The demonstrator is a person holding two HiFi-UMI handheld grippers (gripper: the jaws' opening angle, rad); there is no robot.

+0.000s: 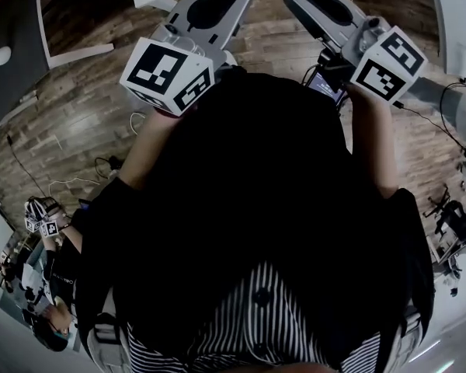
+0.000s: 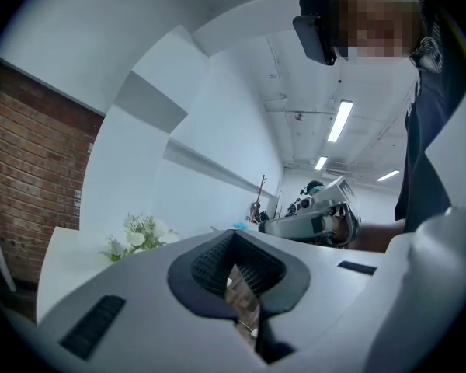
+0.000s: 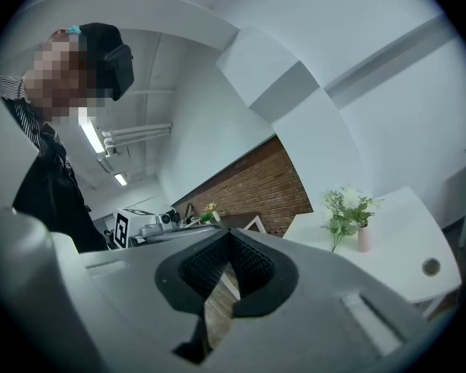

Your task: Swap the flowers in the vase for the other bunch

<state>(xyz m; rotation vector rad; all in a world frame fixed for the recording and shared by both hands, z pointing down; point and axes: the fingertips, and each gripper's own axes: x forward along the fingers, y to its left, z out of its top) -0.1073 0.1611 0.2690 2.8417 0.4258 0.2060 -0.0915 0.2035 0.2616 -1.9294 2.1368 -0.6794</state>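
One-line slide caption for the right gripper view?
Right gripper, jaws shut and empty, faces a white table bearing white flowers in a pink vase.

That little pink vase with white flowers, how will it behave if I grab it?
Probably top-heavy: the flowers spread wider than the slim pink vase, so a push could tip it. They look light and floppy. It likely slides easily on the smooth white table.

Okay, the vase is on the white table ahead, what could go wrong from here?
Loose cables lie on the floor beside you: a trip hazard. The left gripper and right gripper are both shut; reaching in like that could knock over the slim vase, top-heavy with flowers.
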